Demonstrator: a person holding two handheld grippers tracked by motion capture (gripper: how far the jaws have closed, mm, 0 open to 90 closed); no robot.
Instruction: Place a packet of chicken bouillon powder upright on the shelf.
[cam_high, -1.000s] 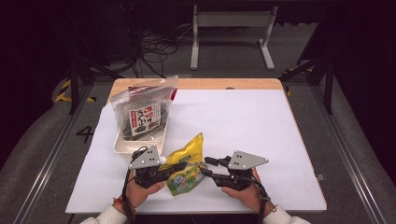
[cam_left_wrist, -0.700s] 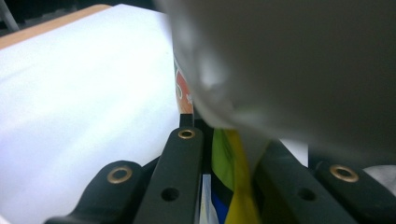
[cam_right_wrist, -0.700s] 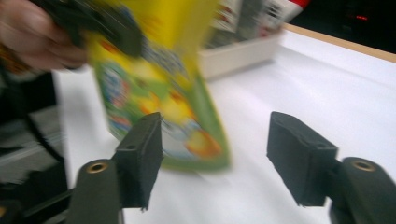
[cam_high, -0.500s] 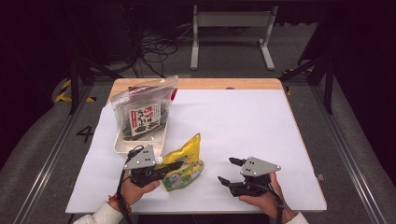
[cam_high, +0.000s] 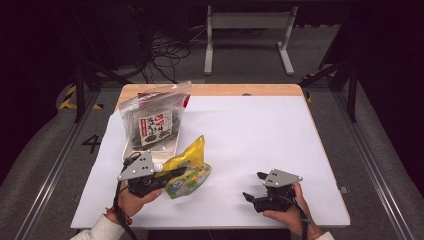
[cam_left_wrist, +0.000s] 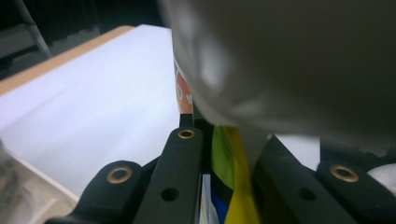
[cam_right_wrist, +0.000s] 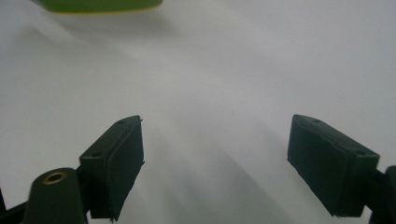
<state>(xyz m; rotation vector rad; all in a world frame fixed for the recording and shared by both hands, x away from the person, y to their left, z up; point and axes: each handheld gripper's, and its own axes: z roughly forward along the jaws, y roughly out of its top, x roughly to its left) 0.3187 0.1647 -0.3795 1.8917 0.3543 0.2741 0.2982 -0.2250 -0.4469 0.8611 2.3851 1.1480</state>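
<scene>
A yellow and green snack pouch (cam_high: 192, 169) lies tilted at the front left of the white table cover (cam_high: 260, 130). My left gripper (cam_high: 169, 175) is shut on the pouch's left edge. In the left gripper view the yellow and green film (cam_left_wrist: 229, 191) is pinched between the two black jaws of the left gripper (cam_left_wrist: 231, 140), and a blurred grey part of the pouch blocks the upper right. My right gripper (cam_high: 253, 185) sits low at the front right, well apart from the pouch. Its jaws have just been opening, and the right gripper (cam_right_wrist: 215, 158) has bare cover between them. The pouch's green edge (cam_right_wrist: 98, 5) shows far off.
A clear bag of dark seaweed snacks (cam_high: 152, 122) leans in a white tray (cam_high: 129, 150) at the back left, just behind my left hand. The table's wooden back edge (cam_high: 240, 90) borders a floor with cables and a metal stand (cam_high: 247, 30).
My right gripper let go of the pouch, opened its jaws and moved off to the right and down. My left gripper kept hold and drew the pouch slightly left and up.
</scene>
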